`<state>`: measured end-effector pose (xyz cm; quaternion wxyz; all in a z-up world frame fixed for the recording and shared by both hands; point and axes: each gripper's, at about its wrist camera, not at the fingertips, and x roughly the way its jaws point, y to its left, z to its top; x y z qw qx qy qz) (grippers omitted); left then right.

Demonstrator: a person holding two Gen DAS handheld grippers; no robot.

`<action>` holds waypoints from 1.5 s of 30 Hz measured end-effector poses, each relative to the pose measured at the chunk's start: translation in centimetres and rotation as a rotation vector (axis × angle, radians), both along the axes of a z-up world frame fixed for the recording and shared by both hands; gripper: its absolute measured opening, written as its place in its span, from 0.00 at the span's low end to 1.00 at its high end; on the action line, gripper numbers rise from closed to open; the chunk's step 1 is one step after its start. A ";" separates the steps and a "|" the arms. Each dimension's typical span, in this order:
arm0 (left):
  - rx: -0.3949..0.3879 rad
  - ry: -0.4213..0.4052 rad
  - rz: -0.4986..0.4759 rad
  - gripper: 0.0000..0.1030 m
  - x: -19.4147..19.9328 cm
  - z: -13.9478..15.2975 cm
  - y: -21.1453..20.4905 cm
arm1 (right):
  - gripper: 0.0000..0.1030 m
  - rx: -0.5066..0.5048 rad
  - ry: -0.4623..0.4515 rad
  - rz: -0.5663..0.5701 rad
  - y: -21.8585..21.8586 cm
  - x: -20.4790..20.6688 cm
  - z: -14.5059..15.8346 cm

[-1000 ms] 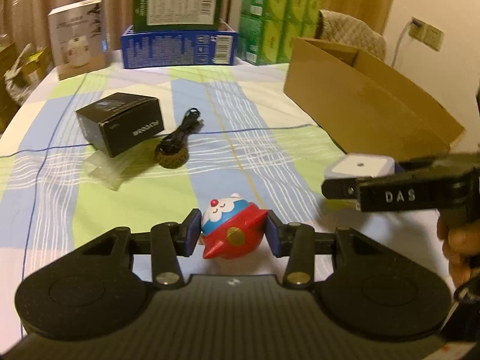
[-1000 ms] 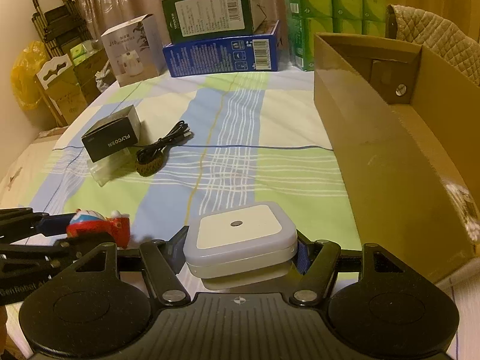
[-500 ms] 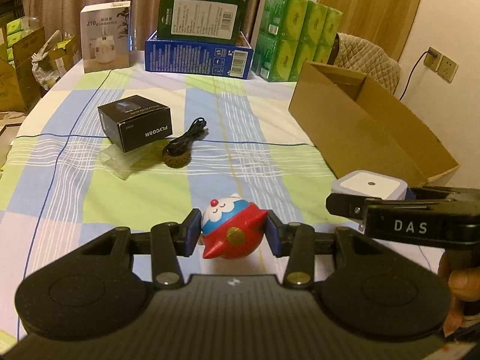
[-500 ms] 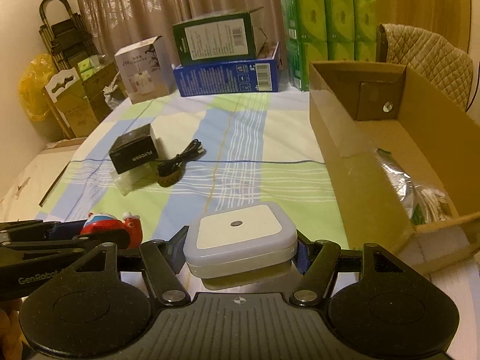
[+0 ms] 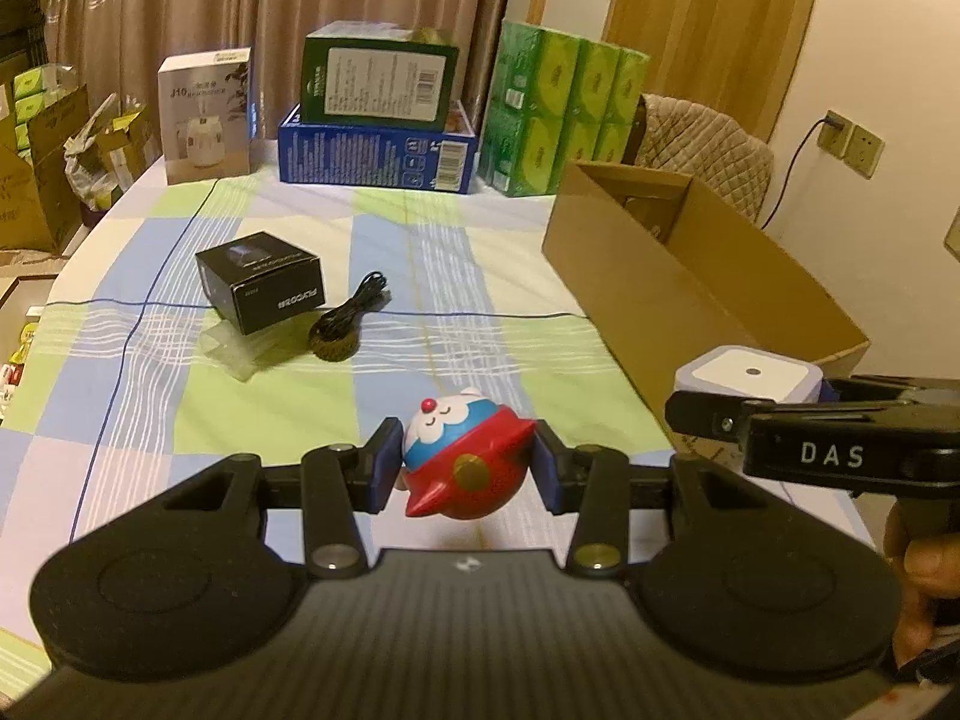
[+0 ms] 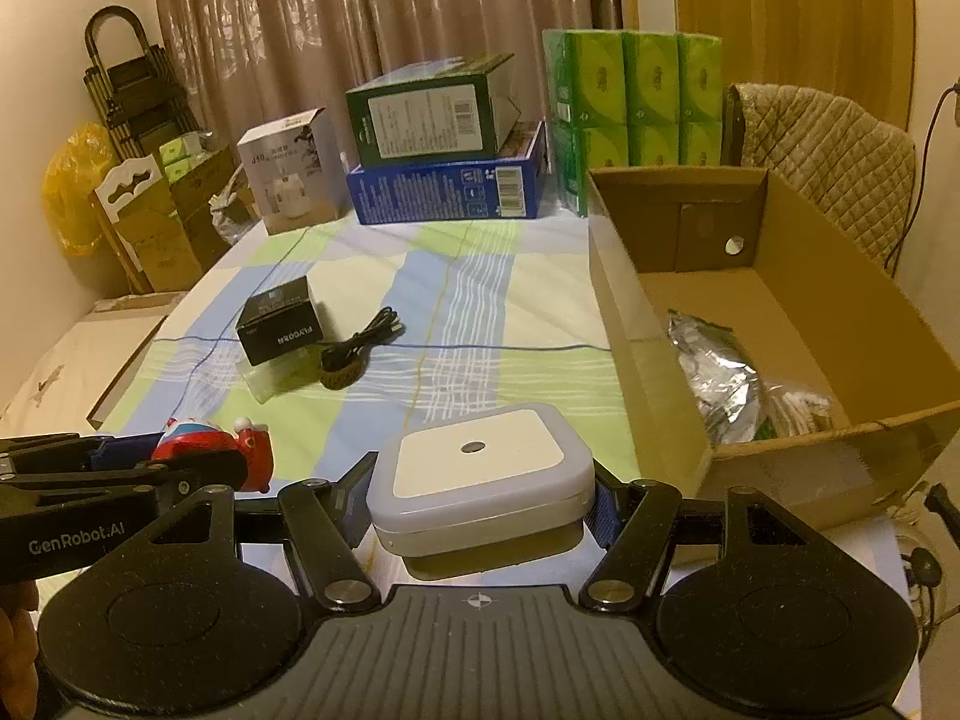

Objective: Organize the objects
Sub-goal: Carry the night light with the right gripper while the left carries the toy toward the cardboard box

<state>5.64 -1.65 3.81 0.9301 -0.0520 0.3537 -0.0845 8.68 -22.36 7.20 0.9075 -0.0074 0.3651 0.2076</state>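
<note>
The bed point(image 6: 468, 276), spread with a checked sheet, carries everything, and along its right edge lies the open cardboard box point(image 6: 636, 348), its long axis running from the near right corner toward the far end; this looks like the place the held things are bound for. The box lies forward and to the right of both grippers, and the right gripper point(image 6: 480, 495) is the nearer, just beside the box's near left wall, so its load need only rise over that wall and swing right. Its jaws are clenched on the white square device point(image 6: 480, 462), held flat above the sheet. The left gripper point(image 5: 465, 474) hangs further from the box, with the right gripper between it and the wall, its jaws clamped on the red and blue toy figure point(image 5: 465, 459). Inside the box a silver foil bag point(image 6: 714, 378) already fills the near part of the floor. Toward the left edge of the bed rest a black box point(image 5: 261, 291), a coiled black cable point(image 5: 348, 321) and a clear wrapper point(image 5: 231, 351), well apart from either gripper.
</note>
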 end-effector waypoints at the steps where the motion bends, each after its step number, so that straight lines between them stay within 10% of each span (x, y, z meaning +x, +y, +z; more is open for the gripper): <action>1: 0.002 -0.002 -0.002 0.38 -0.1 0.2 -0.2 | 0.62 0.003 -0.005 -0.001 -0.2 -0.2 0.3; 45: -0.004 -0.076 -0.120 0.38 -0.5 5.1 -6.4 | 0.62 -0.019 -0.105 -0.025 -5.9 -0.9 6.3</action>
